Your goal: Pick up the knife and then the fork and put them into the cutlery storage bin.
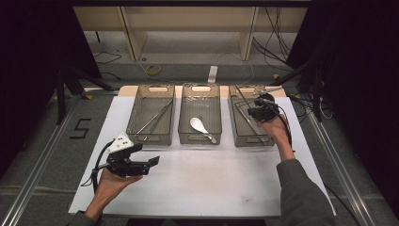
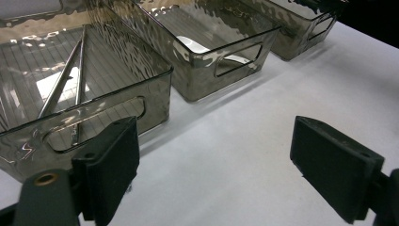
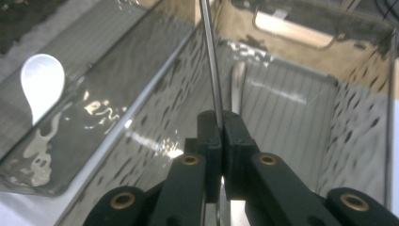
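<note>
right hand-held gripper [image 3: 221, 123] clamped tight on a thin metal rod [image 3: 210, 56], held over the right bin [image 3: 362, 136] w/ a utensil [image 3: 238, 82] lying inside. left hand-held gripper [image 2: 214, 165] jaws wide apart, nothing btwn, over the white worktop [image 2: 244, 141] near left bin [image 2: 94, 101]. white spoon [image 1: 199, 126] in mid bin [image 1: 200, 137].

A thin, shiny metal rod [image 3: 210, 56], possibly the handle of a utensil, was the thing in hand. It was slim, straight and silver. Its lower part was pinched between the closed black jaws of the right gripper [image 3: 221, 123], and it rose steeply from there, tilted a little. It hung over the rightmost of three smoky clear plastic bins [image 1: 241, 136], toward that bin's far end. From above it showed as a fine bright line [image 1: 241, 97] slanting up past the gripper [image 1: 259, 111].
</note>
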Motion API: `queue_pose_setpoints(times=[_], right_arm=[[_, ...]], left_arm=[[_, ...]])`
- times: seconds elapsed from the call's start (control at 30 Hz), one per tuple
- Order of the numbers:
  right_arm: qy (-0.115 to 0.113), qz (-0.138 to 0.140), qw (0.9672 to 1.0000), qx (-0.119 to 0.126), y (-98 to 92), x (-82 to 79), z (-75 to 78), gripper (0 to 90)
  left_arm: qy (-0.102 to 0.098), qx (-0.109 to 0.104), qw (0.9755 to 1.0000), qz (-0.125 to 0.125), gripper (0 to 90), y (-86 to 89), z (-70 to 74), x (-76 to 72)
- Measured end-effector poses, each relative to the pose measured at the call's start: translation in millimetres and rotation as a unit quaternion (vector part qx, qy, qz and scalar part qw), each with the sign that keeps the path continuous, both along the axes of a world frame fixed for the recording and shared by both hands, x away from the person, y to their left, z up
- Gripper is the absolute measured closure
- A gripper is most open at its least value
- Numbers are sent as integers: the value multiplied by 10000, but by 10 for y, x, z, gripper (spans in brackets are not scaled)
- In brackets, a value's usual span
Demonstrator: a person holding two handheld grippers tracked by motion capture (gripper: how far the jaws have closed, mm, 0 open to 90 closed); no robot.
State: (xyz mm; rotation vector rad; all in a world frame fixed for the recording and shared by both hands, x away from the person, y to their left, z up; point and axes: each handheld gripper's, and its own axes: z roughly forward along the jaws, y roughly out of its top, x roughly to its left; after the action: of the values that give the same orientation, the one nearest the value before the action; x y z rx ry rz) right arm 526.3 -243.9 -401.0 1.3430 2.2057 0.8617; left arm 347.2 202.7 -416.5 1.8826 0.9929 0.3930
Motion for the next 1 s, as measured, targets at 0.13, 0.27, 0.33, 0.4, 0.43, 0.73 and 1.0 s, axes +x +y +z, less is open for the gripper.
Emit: queue_pose_setpoints(times=[0.13,0.27,0.33,0.4,0.43,0.73,1.0], right_arm=[[124,-139,9998,58,-17,49,-52,880],[256,-215,9994,23,-9,86,-98,879],[346,-298,9989,42,-2,99,-129,874],[473,-327,9983,124,0,110,-158,861],[496,-360,9980,167,4,108,-168,809],[253,-166,9988,375,53,-11,-4,564],[16,253,9978,606,144,-271,130,434]], left_arm=[[0,12,10000,-1,159,-7,0,-1],[30,30,10000,5,159,-13,-6,1],[27,28,10000,12,159,-16,-5,-3],[20,26,10000,6,159,-16,-3,-4],[25,29,10000,8,159,-17,-4,-4],[38,65,10000,7,159,-16,-7,0],[71,3,10000,10,159,-15,-10,5]])
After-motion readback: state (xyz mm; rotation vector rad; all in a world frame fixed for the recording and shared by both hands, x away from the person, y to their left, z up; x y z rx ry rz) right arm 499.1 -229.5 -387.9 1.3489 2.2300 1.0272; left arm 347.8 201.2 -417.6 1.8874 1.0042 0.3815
